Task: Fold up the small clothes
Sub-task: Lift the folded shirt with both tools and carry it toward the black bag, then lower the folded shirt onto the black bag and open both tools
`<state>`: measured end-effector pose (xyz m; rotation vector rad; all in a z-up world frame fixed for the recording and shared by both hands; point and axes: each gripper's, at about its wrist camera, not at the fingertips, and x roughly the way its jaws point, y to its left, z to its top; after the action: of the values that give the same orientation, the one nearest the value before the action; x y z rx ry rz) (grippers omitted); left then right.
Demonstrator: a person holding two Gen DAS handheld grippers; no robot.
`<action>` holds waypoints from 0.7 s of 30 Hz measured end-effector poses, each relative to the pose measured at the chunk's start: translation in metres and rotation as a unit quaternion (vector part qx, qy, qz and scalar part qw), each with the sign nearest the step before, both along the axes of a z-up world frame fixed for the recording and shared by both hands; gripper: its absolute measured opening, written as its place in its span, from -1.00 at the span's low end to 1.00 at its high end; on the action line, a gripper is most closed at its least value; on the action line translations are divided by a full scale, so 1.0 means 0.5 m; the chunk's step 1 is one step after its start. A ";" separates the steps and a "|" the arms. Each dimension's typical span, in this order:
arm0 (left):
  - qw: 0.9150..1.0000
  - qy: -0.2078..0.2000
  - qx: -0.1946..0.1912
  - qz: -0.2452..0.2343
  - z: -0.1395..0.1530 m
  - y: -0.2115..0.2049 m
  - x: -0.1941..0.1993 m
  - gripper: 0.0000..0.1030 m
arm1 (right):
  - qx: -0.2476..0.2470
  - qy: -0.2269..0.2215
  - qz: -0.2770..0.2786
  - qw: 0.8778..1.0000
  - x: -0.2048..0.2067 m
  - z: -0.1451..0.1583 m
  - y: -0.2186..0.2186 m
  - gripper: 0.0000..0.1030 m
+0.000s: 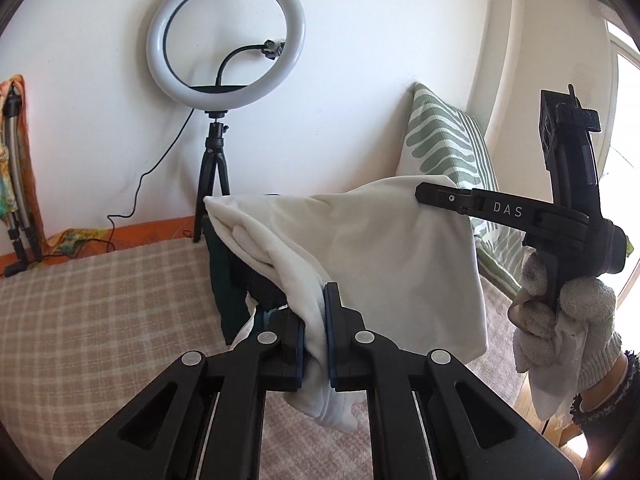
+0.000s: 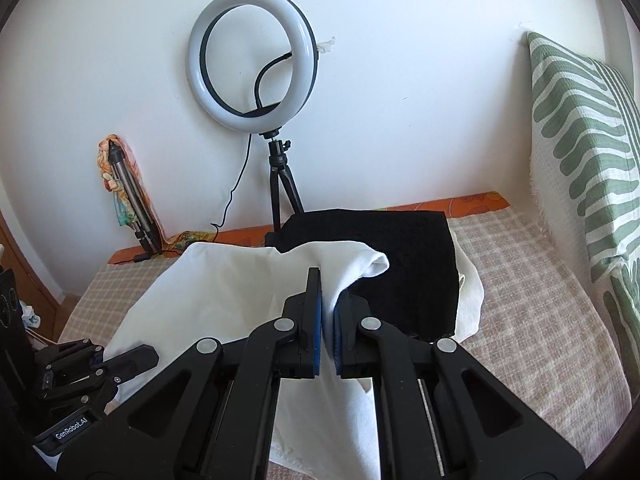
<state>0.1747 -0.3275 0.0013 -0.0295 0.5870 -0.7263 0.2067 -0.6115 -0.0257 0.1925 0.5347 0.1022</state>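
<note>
- Bunched white cloth [image 1: 316,344] fills the gap between the left gripper [image 1: 314,340] fingers at lower centre of the left wrist view; they are clamped on it.
- At right of that frame, the right gripper [image 1: 424,194] pinches the garment's far top edge, so the sheet spans between both, held above the bed [image 1: 100,300].
- In the right wrist view its blue pads [image 2: 316,324] are closed on a fold at centre frame.
- A black garment [image 2: 400,264] lies on the bed beyond, upper centre; the likely lay-down runs toward it.
</note>
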 end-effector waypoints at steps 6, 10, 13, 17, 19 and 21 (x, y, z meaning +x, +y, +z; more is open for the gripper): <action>1.000 -0.019 0.002 0.005 0.014 -0.054 0.081 -0.87 | -0.018 -0.007 -0.023 1.000 0.096 0.030 -0.054 -0.89; 1.000 -0.022 0.001 0.011 0.010 -0.082 0.131 -0.87 | -0.019 -0.008 -0.034 0.999 0.159 0.029 -0.084 -0.89; 1.000 -0.021 0.003 0.015 -0.001 -0.097 0.159 -0.87 | -0.018 -0.006 -0.038 0.999 0.203 0.018 -0.099 -0.89; 1.000 -0.018 0.008 0.022 -0.019 -0.112 0.188 -0.87 | -0.026 -0.001 -0.038 0.999 0.251 -0.004 -0.105 -0.89; 0.999 -0.015 0.015 0.026 -0.030 -0.116 0.199 -0.87 | -0.028 0.003 -0.036 0.999 0.272 -0.018 -0.105 -0.89; 0.999 -0.017 0.029 0.029 -0.042 -0.122 0.204 -0.87 | -0.033 0.010 -0.038 0.999 0.294 -0.035 -0.103 -0.89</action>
<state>0.2766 -0.3885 -0.0198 0.0198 0.5720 -0.6523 0.3539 -0.6631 -0.0430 0.1491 0.5497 0.0080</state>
